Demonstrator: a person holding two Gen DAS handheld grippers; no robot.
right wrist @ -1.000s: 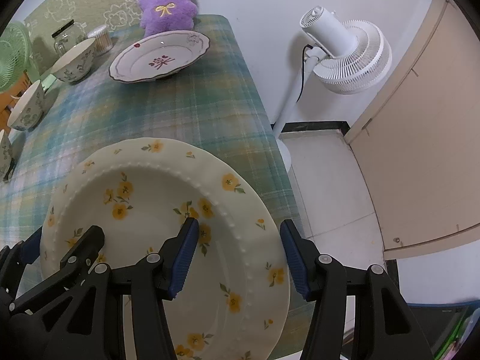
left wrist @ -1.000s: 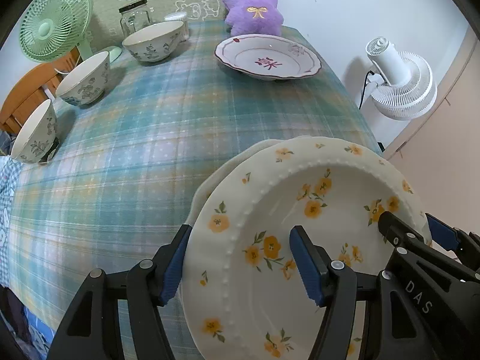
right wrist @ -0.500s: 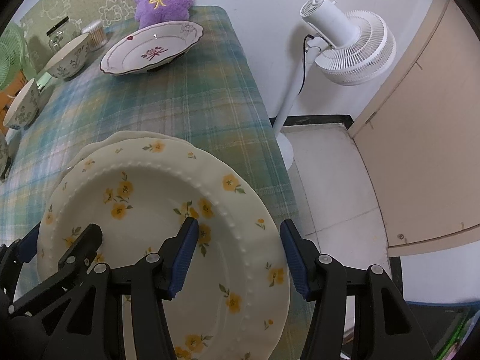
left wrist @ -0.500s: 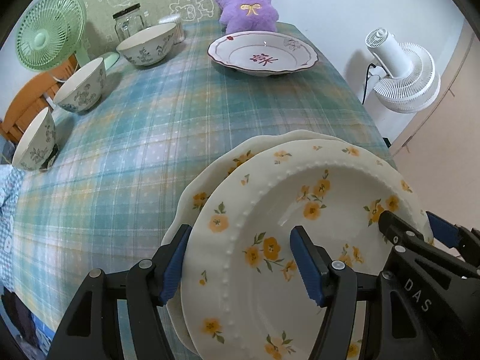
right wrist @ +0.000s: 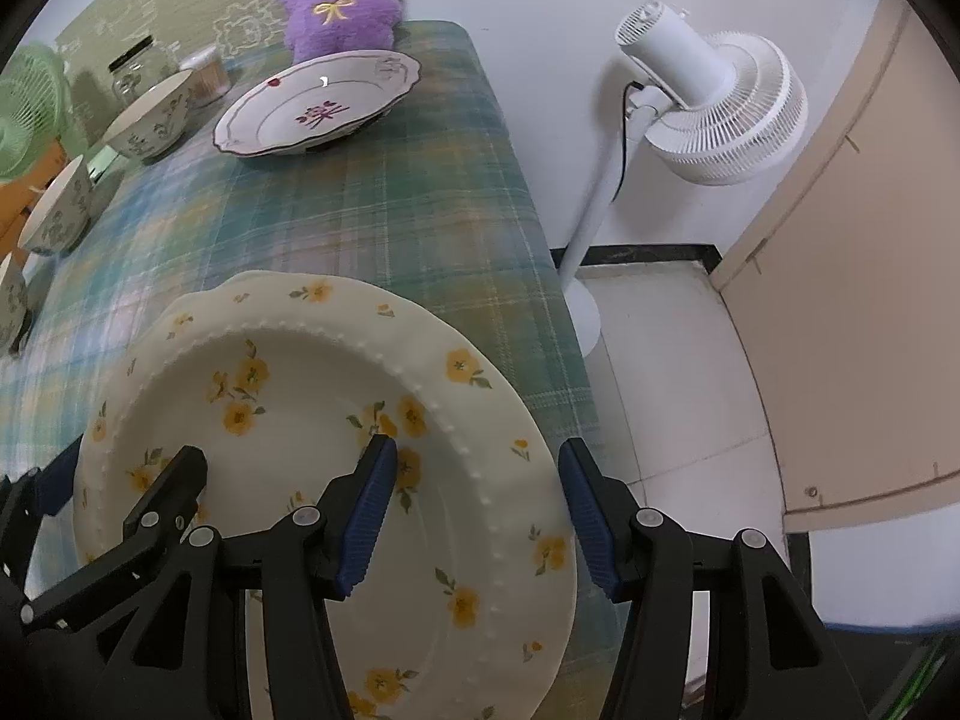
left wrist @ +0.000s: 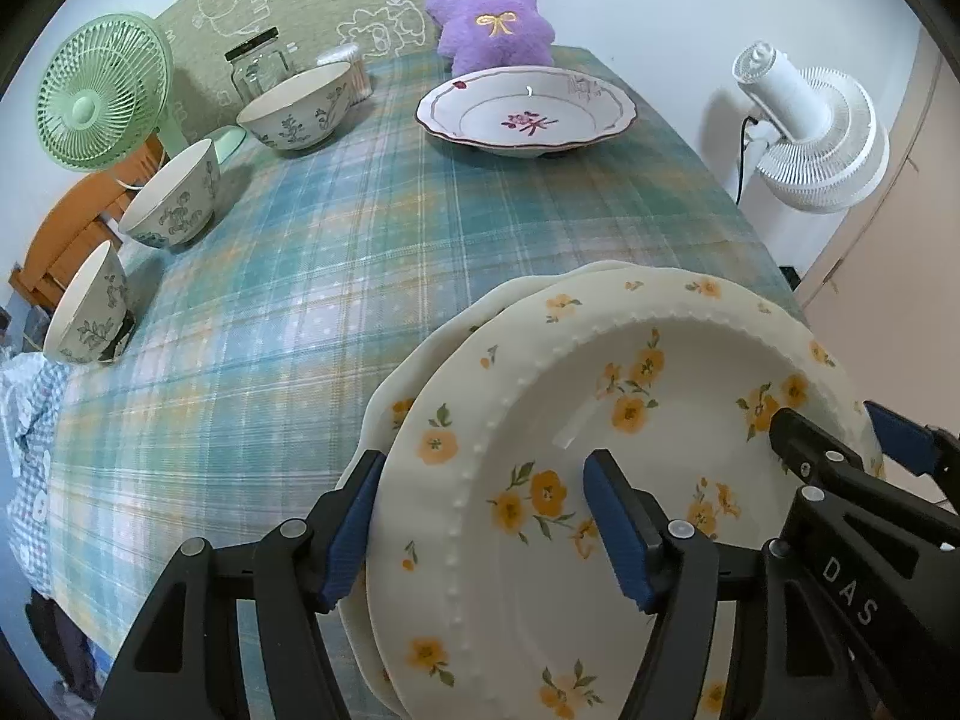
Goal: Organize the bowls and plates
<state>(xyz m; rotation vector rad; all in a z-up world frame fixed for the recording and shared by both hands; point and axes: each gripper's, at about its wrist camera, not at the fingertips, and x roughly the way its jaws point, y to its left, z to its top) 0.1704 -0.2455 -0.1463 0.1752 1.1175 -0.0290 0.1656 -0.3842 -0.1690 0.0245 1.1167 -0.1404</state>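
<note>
While face-up, flowered plate (left wrist: 600, 480) level

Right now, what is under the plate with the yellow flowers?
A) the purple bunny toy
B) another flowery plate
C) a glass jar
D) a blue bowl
B: the rim of another flowery plate sticks out from beneath the yellow-flower plate, on the left-hand side in the left wrist view.
</note>
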